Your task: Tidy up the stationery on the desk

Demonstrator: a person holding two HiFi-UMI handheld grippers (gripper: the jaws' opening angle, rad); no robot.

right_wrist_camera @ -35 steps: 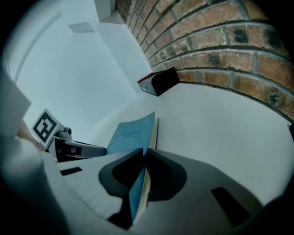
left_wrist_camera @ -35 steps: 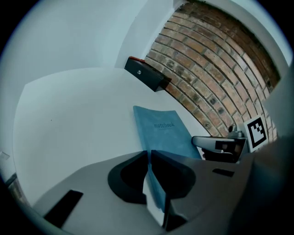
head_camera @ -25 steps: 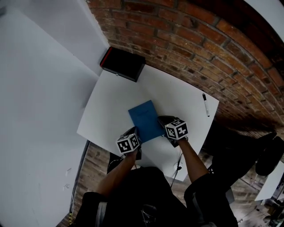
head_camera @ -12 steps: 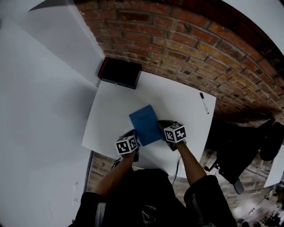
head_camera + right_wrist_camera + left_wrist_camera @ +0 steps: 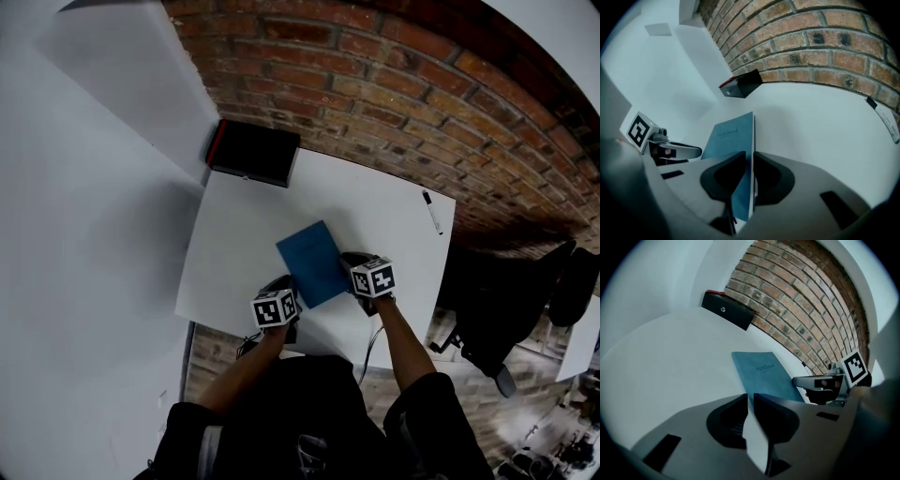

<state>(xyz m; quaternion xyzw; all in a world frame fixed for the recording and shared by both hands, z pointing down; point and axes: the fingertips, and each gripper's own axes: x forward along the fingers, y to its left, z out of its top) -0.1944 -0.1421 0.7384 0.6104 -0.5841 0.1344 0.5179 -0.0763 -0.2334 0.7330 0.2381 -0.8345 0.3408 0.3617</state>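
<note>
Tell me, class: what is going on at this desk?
A person holds a claw in each hand. The left claw and right claw each pinch the near end of the blue notebook on the white desk, their jaws having just eased open slightly. A marker lies near the far right edge, and a black box sits at the far left corner.

A: Item 1, notebook [image 5: 312, 263]. What's hidden from you?
B: Near corners, inside your left gripper [image 5: 751, 404] & right gripper [image 5: 751, 164] jaws.
A: Item 2, pen [image 5: 884, 117]?
B: Cut off at pic's right edge, right gripper view; its print too blurred to read.
</note>
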